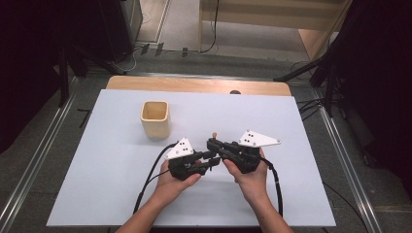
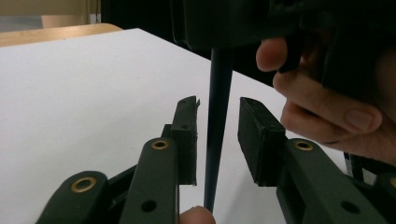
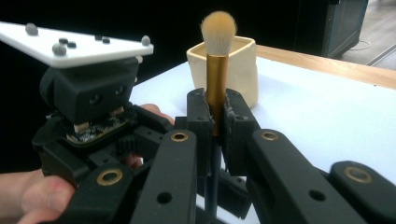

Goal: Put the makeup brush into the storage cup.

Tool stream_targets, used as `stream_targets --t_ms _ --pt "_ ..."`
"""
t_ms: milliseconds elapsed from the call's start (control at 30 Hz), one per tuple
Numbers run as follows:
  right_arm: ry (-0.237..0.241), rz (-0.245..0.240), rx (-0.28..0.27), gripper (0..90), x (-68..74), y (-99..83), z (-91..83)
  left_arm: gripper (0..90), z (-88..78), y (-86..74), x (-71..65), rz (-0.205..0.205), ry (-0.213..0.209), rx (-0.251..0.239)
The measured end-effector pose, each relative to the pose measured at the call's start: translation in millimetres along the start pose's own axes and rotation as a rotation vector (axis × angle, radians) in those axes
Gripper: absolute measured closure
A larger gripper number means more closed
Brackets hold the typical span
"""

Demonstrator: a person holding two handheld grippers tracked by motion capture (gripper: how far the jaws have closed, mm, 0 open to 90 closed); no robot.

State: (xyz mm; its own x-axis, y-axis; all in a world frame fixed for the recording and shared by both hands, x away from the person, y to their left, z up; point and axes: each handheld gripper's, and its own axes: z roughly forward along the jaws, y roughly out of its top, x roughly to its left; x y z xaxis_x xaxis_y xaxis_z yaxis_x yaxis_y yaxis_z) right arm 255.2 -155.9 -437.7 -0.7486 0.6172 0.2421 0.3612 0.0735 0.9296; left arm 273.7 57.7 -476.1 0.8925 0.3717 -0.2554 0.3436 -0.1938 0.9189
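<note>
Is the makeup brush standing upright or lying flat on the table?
Upright. In the right gripper view the brush stands with its bristles up, clamped at the gold ferrule by the right tool. It is not yet in the cup.

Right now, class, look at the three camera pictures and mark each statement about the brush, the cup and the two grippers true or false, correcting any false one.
1. The right gripper is clamped on the makeup brush. True.
2. The left gripper presses its pads on the brush handle. False: the handle stands between the pads with a gap on each side.
3. The brush bristles point down. False: in the right gripper view they point up.
4. The cream cup stands upright on the white table. True.
5. The brush is in the cup. False: it is held outside, apart from the cup.
</note>
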Motion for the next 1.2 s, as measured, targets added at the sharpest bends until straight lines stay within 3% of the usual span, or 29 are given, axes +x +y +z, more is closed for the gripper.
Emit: stream_targets --t_ms 400,600,633,767,867,1033,1200 --pt "0.013 -0.006 -0.006 84.6 4.2 -2.6 3.6 77.2 -3.9 5.2 1.2 -0.030 0.009 -0.025" --pt "0.017 -0.005 -0.013 83.8 4.4 -3.8 3.8 83.7 -3.5 6.3 -0.8 -0.016 0.005 -0.017" --pt "0.016 -0.009 -0.016 79.9 4.3 -3.9 3.1 83.8 -3.5 6.7 -1.1 -0.010 0.001 -0.015" --pt "-0.023 -0.037 -0.038 49.3 3.9 -1.3 -3.1 83.8 -3.4 6.2 0.5 -0.010 0.013 -0.005" --pt "-0.055 -0.064 -0.035 37.6 0.6 0.6 -11.3 83.8 -4.7 6.1 2.8 -0.006 0.027 -0.001" --pt "-0.112 -0.060 -0.066 15.3 -7.7 1.5 -25.7 83.9 -8.6 7.2 6.5 -0.008 0.044 -0.008" --pt "-0.153 -0.065 -0.079 3.4 -14.9 -0.5 -35.1 83.9 -16.0 9.8 13.4 -0.014 0.071 -0.023"
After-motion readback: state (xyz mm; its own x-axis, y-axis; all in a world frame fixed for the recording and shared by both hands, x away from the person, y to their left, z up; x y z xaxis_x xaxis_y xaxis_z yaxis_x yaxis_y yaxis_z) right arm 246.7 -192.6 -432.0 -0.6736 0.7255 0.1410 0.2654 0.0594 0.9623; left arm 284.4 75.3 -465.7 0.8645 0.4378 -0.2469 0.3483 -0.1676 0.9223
